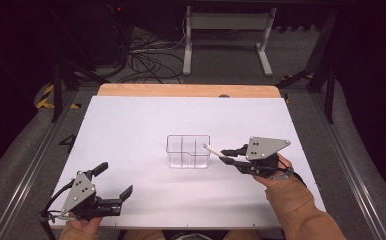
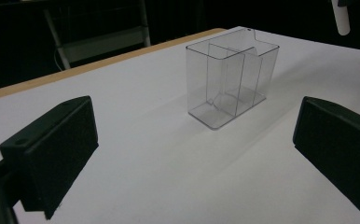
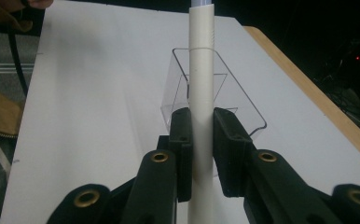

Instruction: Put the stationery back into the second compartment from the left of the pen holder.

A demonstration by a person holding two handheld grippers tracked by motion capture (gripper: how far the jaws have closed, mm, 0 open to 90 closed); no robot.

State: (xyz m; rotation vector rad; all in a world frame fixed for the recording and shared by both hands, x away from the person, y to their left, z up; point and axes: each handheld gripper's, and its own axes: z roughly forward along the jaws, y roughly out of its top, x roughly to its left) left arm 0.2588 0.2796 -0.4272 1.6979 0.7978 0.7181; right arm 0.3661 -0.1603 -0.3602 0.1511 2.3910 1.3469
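White worktop: right claw clamped on white pen, its tip at the clear organiser rim, insertion pending; left claw idle, wide open, empty.

The left gripper, black with a grey three-cornered plate on top, sits at about 7 o'clock on the table in the high view, its jaws spread wide with nothing between them, held by a hand at the near edge. The right gripper, at about 4 o'clock, points toward 9 o'clock with its jaws clamped together; a tan sleeve trails back to 5 o'clock.
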